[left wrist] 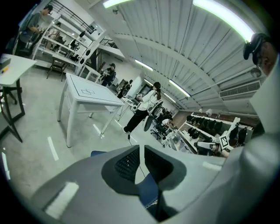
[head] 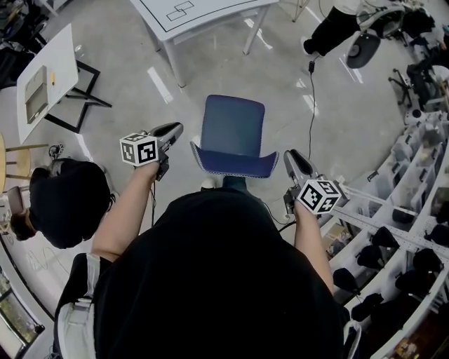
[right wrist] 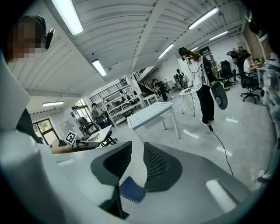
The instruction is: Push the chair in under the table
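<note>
In the head view a blue chair [head: 232, 130] stands on the grey floor just before me, its curved back [head: 235, 165] nearest to me. Beyond it is the white table [head: 210, 10], with bare floor between them. My left gripper [head: 177, 129] is beside the left end of the chair's back, a little apart from it. My right gripper [head: 288, 156] is close by the right end; contact cannot be told. Both grippers have their jaws a narrow slit apart with nothing between. Blue chair edge shows beneath the jaws [left wrist: 148, 192] [right wrist: 131, 190].
A person in black [head: 66, 203] crouches at my left. A small white table [head: 49, 77] on a black frame stands at far left. Shelving with gear [head: 407, 210] lines the right side. Another person [head: 337, 28] stands at upper right, with a cable [head: 311, 98] lying on the floor.
</note>
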A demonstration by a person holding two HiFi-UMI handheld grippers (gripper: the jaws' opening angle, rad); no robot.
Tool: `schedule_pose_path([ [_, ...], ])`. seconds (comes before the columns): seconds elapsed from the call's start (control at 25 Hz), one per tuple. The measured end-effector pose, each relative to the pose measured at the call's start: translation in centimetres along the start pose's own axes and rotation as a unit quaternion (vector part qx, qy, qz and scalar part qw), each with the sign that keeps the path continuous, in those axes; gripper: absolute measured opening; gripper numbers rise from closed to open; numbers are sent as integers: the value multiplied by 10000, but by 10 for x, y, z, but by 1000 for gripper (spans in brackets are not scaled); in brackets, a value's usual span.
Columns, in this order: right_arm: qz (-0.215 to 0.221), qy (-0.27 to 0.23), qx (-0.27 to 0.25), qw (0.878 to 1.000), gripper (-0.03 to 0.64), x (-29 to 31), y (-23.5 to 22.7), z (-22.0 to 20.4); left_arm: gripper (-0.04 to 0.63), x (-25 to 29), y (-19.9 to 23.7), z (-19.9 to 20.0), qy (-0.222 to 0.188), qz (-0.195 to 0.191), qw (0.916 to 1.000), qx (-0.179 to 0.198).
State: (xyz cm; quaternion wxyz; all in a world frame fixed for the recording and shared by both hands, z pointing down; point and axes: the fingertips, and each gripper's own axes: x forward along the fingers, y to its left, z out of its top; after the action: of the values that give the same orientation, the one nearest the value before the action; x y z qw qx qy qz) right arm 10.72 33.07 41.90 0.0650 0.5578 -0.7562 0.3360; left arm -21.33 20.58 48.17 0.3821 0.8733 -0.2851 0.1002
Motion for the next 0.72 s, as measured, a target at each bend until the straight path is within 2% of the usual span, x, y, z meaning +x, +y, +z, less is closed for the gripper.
schedule_pose_path([
  [0.12, 78, 28, -48, 10000, 118, 11, -8, 6, 35, 6, -3, 7, 65, 109, 9996, 245],
  [0.4, 167, 131, -172, 9996, 120, 27, -34, 20, 38, 28, -13, 23, 74, 283, 9988, 394],
  [0.6, 170, 330, -157, 9992, 121, 34, -55, 15, 42, 45, -13, 20, 179, 336, 9987, 346],
  [0.72, 108, 510, -149, 9985, 124, 40, -71, 6, 47, 55, -8, 13, 265, 341, 9989, 178],
])
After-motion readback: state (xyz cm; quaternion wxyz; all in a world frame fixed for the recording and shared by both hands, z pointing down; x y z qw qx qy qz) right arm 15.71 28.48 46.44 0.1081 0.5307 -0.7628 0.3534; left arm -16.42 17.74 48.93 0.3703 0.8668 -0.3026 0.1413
